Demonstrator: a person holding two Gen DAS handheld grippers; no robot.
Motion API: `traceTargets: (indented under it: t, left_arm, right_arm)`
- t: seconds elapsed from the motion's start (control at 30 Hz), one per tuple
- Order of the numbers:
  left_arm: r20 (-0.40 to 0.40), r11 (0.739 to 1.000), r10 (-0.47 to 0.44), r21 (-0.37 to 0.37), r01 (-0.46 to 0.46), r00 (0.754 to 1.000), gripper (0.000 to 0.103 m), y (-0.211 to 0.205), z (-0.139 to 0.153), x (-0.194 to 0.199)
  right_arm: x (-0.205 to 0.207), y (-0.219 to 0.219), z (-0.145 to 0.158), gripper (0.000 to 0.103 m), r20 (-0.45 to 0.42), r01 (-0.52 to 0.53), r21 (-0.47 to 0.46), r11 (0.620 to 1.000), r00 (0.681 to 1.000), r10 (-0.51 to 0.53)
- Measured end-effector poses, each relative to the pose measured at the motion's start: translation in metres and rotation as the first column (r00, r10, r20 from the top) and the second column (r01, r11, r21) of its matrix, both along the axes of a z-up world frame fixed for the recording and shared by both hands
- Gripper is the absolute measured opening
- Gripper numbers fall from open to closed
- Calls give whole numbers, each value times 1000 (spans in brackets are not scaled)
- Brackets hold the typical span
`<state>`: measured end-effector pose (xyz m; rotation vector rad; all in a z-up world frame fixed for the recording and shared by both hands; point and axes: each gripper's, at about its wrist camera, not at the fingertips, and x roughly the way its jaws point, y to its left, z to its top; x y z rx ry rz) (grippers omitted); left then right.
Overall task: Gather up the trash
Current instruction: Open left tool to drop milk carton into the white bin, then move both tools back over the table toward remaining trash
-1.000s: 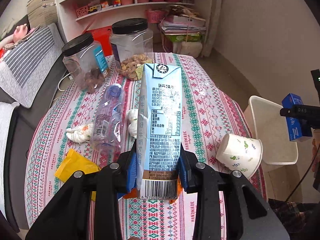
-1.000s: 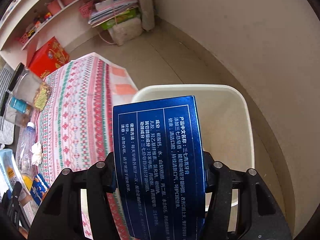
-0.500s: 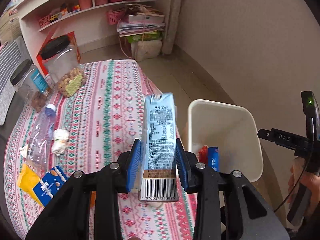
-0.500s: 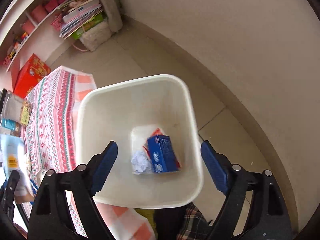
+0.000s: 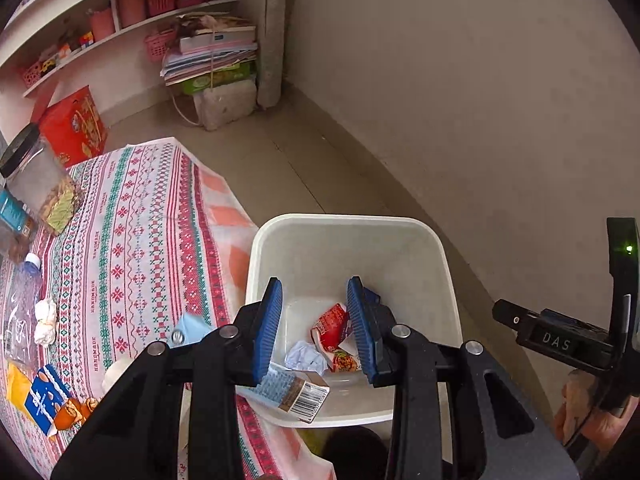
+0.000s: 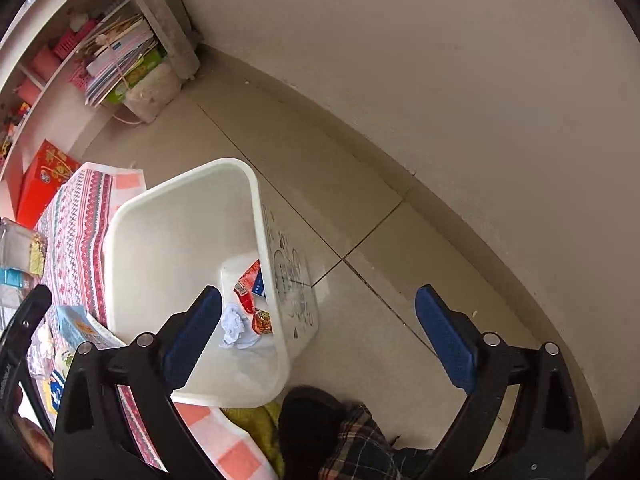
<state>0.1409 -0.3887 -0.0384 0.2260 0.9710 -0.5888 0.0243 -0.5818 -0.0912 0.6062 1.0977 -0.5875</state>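
Observation:
A white trash bin point(image 5: 436, 248) stands on the floor beside the table and also shows in the right wrist view point(image 6: 176, 208). My left gripper point(image 5: 314, 330) is open above it. The light-blue milk carton point(image 5: 288, 390) lies tilted below its fingers, barcode end over the bin's near rim; it also shows in the right wrist view point(image 6: 86, 330). In the bin lie a red wrapper point(image 5: 330, 326), a crumpled white paper point(image 5: 304, 356) and a blue box point(image 6: 259, 283). My right gripper point(image 6: 318, 340) is open and empty, to the right of the bin.
On the patterned tablecloth point(image 5: 132, 232) lie a clear plastic bottle point(image 5: 20, 304), a tissue wad point(image 5: 45, 320), a blue snack packet point(image 5: 42, 398) and a yellow wrapper point(image 5: 14, 384). Two jars point(image 5: 40, 188) stand at the far left. Shelves and stacked papers point(image 5: 212, 56) stand behind.
My left gripper moved over the bin and opened, and the milk carton dropped out of it. My right gripper let the blue box fall into the bin and drew back to the right.

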Motion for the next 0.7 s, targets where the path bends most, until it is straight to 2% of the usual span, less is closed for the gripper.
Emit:
traceTargets:
  t: [0.13, 0.17, 0.23, 0.3, 0.37, 0.53, 0.63, 0.7]
  left_arm:
    - [4, 1000, -16, 7, 15, 1000, 37, -2, 3, -3]
    - [3, 1000, -14, 10, 14, 1000, 47, 0, 3, -3]
    - [3, 1000, -3, 14, 3, 1000, 56, 6, 3, -2]
    - [4, 1000, 9, 17, -9, 1000, 59, 13, 3, -2]
    - [4, 999, 30, 27, -30, 1000, 71, 21, 3, -2]
    - [-10, 996, 82, 31, -82, 997, 88, 43, 3, -3]
    - [-10, 994, 112, 21, -112, 994, 92, 58, 6, -5]
    - [35, 991, 131, 23, -132, 991, 95, 69, 9, -9]
  right_arm:
    - [2, 2, 10, 94, -9, 5, -33, 999, 1000, -5]
    - [3, 3, 14, 94, -15, 7, -51, 999, 1000, -7]
    - [4, 6, 21, 94, -31, 10, -83, 997, 999, -12]
    - [5, 7, 24, 95, -34, 12, -86, 996, 999, -15]
    - [6, 8, 26, 95, -22, 15, -52, 999, 1000, -16]
    - [5, 15, 28, 95, 28, 22, 17, 1000, 999, -22]
    - [5, 23, 31, 95, 59, 29, 47, 998, 998, -32]
    - [5, 30, 33, 96, 85, 30, 73, 997, 996, -37]
